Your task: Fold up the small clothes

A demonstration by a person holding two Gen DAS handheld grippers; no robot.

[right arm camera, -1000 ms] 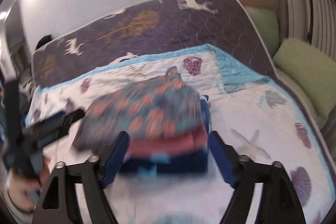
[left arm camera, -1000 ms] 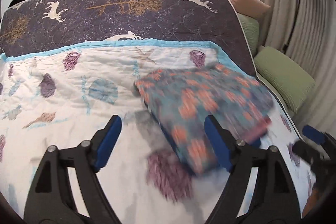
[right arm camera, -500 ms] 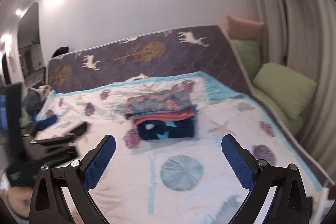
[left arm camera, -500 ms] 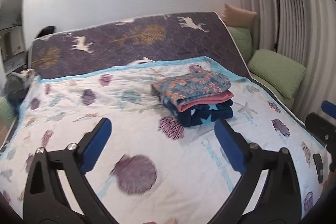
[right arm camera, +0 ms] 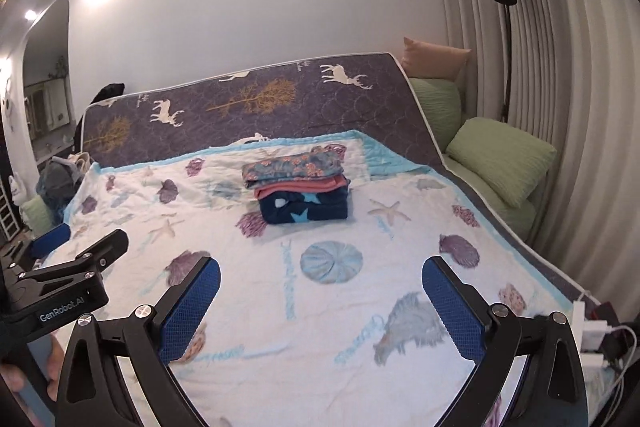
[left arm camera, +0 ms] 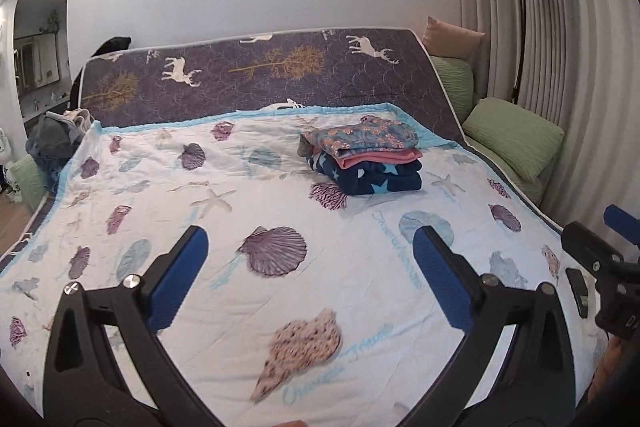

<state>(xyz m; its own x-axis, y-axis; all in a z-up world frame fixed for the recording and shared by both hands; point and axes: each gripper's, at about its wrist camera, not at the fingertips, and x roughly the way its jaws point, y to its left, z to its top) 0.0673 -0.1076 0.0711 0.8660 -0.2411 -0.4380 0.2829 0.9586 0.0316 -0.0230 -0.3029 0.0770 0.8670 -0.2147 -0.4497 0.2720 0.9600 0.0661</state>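
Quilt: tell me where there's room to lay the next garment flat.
Free: the quilt left of the folded stack, and the near stretch between the stack and the left gripper. Crowded: only the stack's spot; clothes pile off the far-left corner.

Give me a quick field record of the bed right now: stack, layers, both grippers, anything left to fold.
stack: folded clothes pile, on the seashell quilt, toward the raised mattress end
top layer: floral blue-orange piece
middle layer: coral-pink piece
bottom layer: navy star-print piece
left gripper: open, empty
right gripper: open, empty
unfolded clothes on quilt: none visible
beside bed: green pillows
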